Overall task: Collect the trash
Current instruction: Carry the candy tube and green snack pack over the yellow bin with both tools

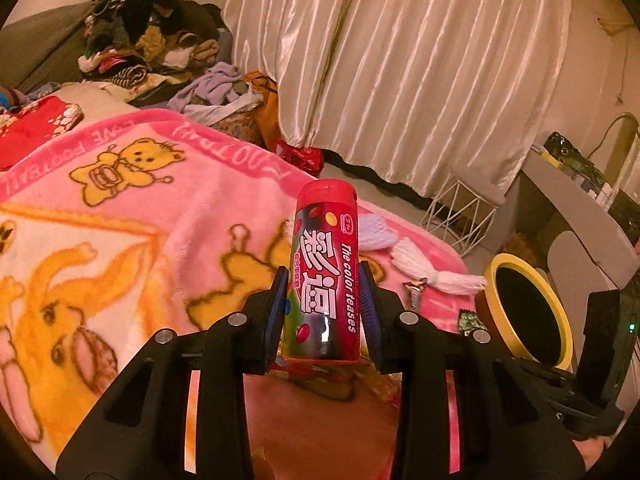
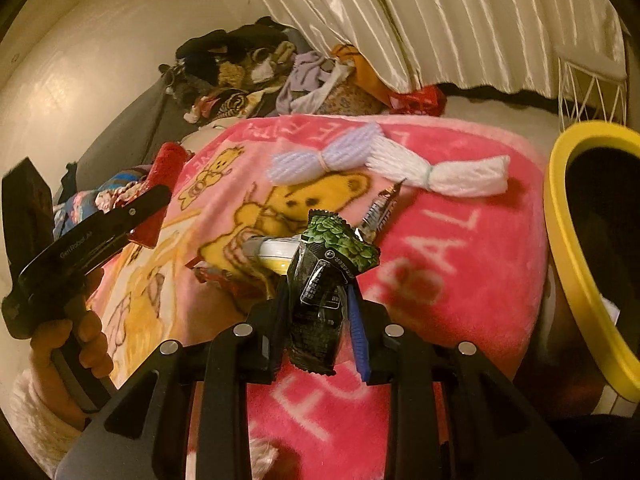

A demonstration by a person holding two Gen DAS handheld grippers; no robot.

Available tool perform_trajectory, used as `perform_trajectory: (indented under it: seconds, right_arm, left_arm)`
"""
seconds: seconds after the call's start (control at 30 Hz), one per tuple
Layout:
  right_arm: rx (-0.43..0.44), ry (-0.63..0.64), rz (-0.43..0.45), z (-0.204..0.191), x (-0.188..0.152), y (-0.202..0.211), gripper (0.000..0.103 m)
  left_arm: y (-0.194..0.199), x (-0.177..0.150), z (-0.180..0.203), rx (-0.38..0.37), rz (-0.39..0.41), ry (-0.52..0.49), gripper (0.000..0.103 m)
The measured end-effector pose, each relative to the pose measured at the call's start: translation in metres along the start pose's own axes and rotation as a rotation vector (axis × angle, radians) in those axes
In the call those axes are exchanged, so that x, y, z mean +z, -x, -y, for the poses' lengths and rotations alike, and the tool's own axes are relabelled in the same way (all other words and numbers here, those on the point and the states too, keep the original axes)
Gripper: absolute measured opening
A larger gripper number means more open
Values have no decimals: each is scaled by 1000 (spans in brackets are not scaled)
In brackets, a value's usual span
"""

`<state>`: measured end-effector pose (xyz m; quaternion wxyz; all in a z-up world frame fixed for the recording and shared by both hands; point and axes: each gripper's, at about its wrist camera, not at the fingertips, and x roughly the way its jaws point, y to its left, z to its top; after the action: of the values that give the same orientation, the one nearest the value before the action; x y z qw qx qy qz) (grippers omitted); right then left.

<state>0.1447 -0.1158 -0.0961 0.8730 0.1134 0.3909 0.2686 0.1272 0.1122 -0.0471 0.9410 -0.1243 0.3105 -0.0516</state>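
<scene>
My left gripper (image 1: pixel 324 300) is shut on a red candy tube (image 1: pixel 325 268) with a red cap, held upright above the pink bear blanket (image 1: pixel 160 208). My right gripper (image 2: pixel 318 320) is shut on a crumpled green-and-black snack wrapper (image 2: pixel 324 276), held above the same blanket (image 2: pixel 460 240). A yellow-rimmed bin (image 2: pixel 576 240) stands right of the bed; it also shows in the left wrist view (image 1: pixel 528 312). A silver wrapper (image 2: pixel 380 208) and a red wrapper (image 2: pixel 224 276) lie on the blanket. The silver wrapper (image 1: pixel 416 292) also shows in the left wrist view.
Lilac yarn (image 2: pixel 324 156) and white yarn (image 2: pixel 440 172) bundles lie on the blanket. A round white-and-yellow item (image 2: pixel 276 252) lies behind the snack wrapper. Clothes (image 1: pixel 152 36) are piled at the bed's far end. A white wire stand (image 1: pixel 464 208) stands by the curtain (image 1: pixel 400 60).
</scene>
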Motion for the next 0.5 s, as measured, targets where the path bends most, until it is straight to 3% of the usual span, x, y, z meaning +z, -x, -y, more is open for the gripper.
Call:
perform_trajectory:
  seconds: [0.5]
  right_arm:
    - [-9,81,37,-7,-1,16,26]
  left_arm:
    - [11,-19,32,-57,-16,-29,27]
